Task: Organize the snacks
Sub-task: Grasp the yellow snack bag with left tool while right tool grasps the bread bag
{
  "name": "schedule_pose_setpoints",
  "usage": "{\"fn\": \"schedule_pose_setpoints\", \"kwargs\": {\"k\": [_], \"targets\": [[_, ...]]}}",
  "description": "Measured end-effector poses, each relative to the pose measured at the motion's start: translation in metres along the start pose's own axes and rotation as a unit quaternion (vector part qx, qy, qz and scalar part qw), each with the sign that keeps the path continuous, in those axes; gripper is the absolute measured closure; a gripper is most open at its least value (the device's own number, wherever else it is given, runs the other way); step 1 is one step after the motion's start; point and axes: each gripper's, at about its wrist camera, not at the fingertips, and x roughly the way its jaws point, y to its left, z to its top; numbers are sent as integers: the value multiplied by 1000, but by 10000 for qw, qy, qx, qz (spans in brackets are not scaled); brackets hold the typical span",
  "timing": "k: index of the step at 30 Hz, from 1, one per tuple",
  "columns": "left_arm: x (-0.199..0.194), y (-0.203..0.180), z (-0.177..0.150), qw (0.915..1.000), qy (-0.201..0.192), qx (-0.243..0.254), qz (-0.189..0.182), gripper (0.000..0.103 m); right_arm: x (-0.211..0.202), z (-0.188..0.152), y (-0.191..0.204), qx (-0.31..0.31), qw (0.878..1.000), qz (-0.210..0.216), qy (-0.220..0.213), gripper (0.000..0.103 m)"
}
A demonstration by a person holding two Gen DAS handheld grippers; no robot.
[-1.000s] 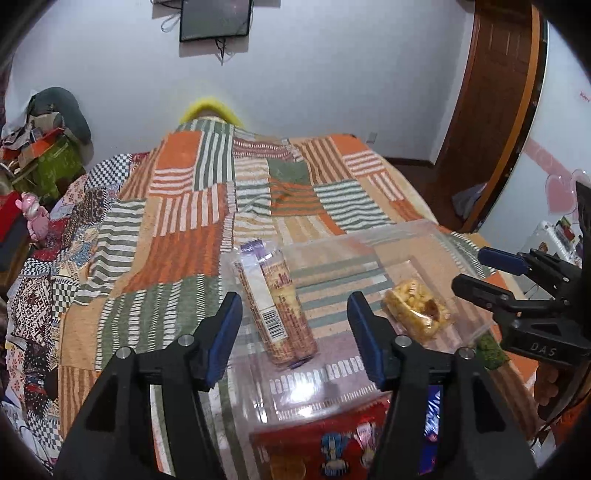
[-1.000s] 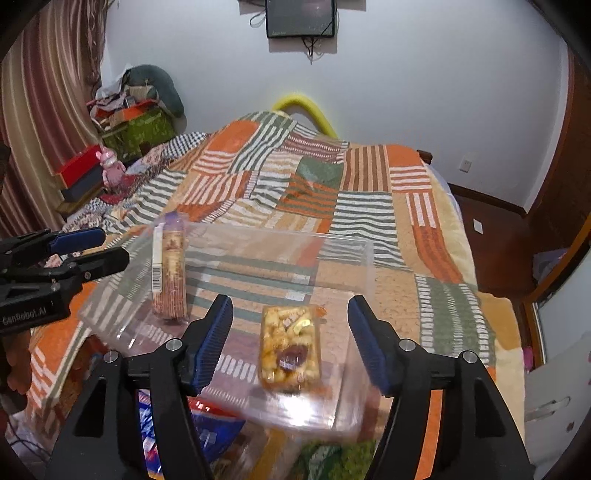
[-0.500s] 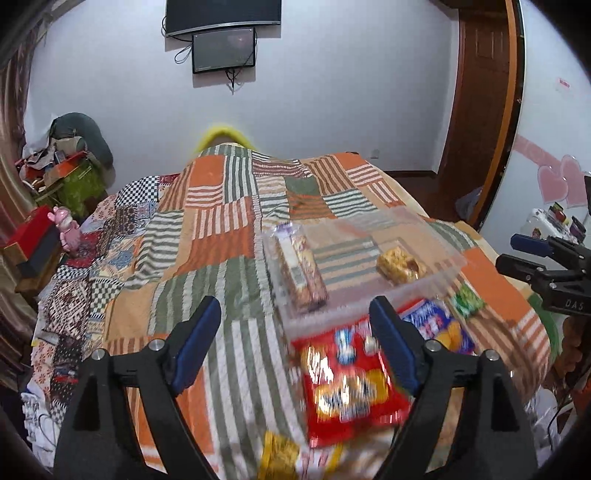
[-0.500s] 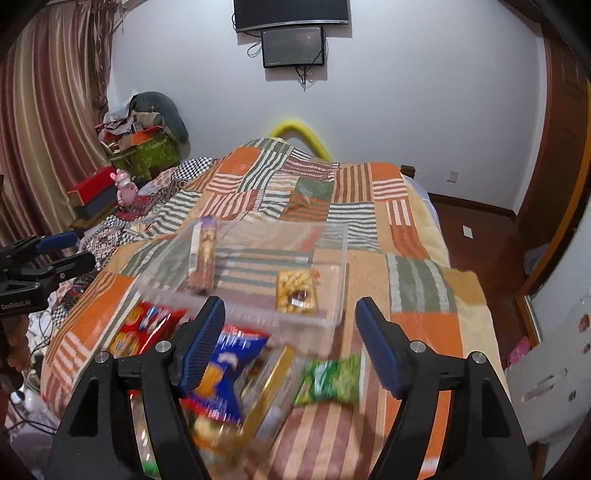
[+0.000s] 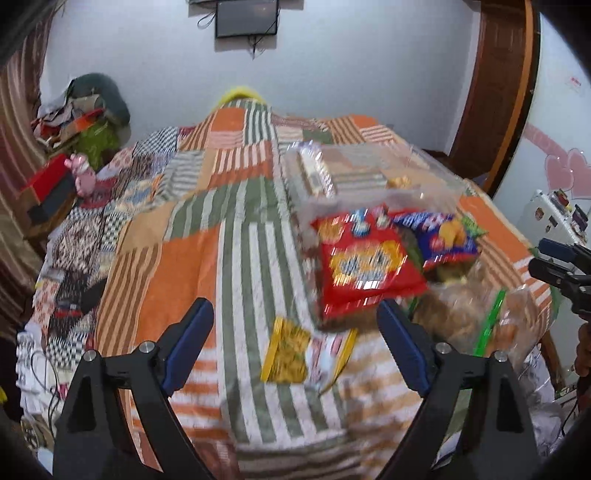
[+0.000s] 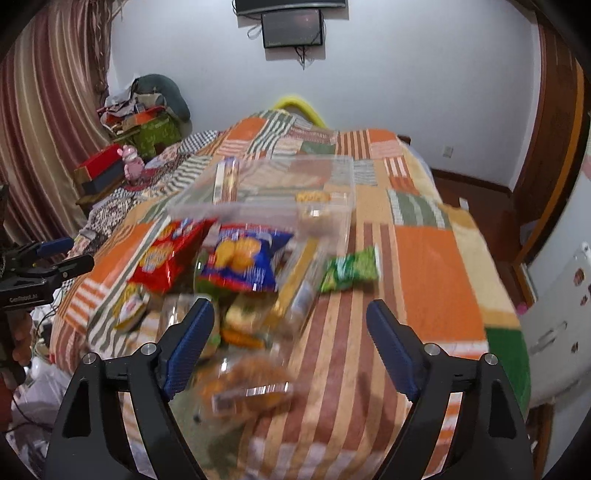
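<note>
Left hand-held gripper (image 5: 295, 343) wide, empty, jaws just opened; yellow packet (image 5: 287, 349) between fingertips, long axis running away, nearer than right hand-held gripper (image 6: 290, 341), likewise wide.

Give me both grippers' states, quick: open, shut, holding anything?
Left gripper: open, jaws have just been opening, nothing between them.
Right gripper: open, jaws have just been opening, holding nothing.

A big bed (image 6: 436, 266) with a stripy patchwork blanket fills the room. Behind the bed, a dark screen (image 6: 292, 28) hangs on the white wall (image 6: 406, 66). A brown door (image 5: 491, 88) stands right of the bed.
</note>
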Motion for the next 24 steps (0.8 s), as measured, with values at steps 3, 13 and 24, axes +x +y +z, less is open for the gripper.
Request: {"fn": "schedule_pose_setpoints", "kwargs": {"k": [3,13,24], "targets": [[4,3,-14,9999,149,-87,-4,12,6,-19,0,211,9993,141,260,21],[29,-3,-45,9978,616,-195,-162,12,23,-43,6,491,9949,442,763,20],[71,-3,-43,9952,931,-220,-208,12,36,-41,10,543,9917,746,896,34]]}}
